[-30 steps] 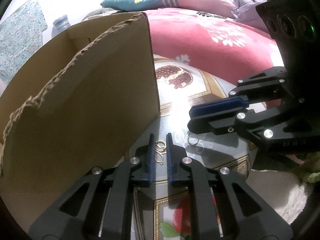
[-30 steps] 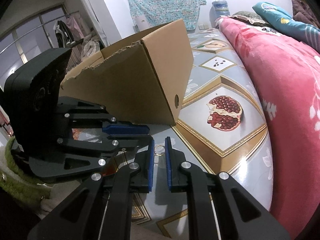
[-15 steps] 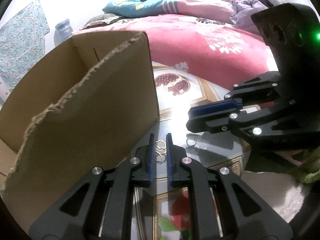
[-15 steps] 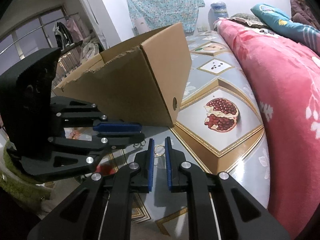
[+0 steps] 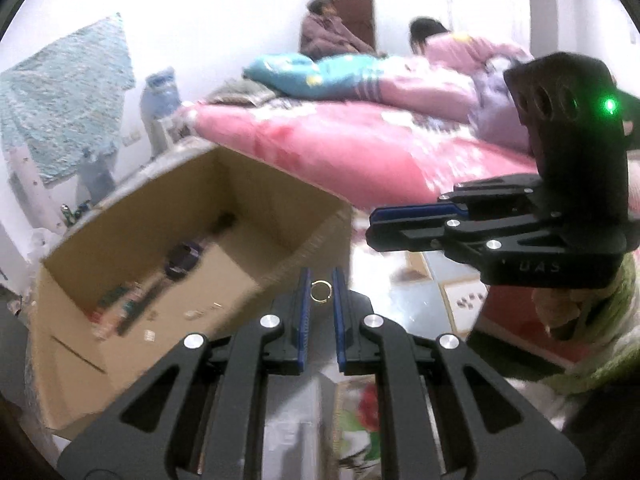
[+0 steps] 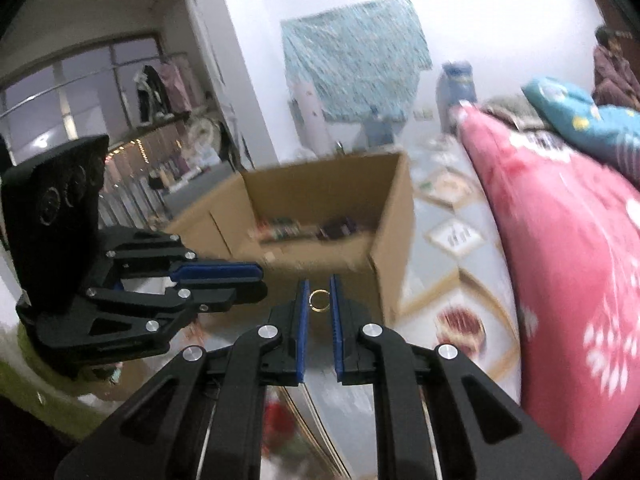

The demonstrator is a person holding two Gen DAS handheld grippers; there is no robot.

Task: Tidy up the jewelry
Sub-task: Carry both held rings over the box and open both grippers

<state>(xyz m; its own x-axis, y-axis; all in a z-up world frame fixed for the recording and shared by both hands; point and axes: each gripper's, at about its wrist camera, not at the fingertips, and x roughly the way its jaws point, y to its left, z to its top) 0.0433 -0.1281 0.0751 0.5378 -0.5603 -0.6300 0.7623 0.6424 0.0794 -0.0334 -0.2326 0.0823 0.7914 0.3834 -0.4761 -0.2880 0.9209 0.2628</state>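
My left gripper point(image 5: 320, 292) is shut on a small gold ring point(image 5: 321, 291) and holds it in the air just short of the near wall of an open cardboard box point(image 5: 132, 344). My right gripper point(image 6: 319, 300) is shut on another gold ring point(image 6: 319, 301), also lifted, in front of the same box point(image 6: 394, 248). Each gripper shows in the other's view: the right one point(image 5: 374, 226) at the right, the left one point(image 6: 256, 280) at the left. The box floor holds several small dark and colourful items point(image 5: 182, 260).
The box stands on a glossy patterned tabletop point(image 6: 452, 280) with a pomegranate picture point(image 6: 460, 326). A bed with a pink blanket point(image 5: 360, 152) lies behind and to the right. Two people sit at the far end of the bed point(image 5: 328, 36). Something green and fuzzy point(image 5: 592, 344) lies at the right.
Both grippers rose from the tabletop, each carrying its ring. The views now look down into the open box instead of at its side wall. The image is motion-blurred.
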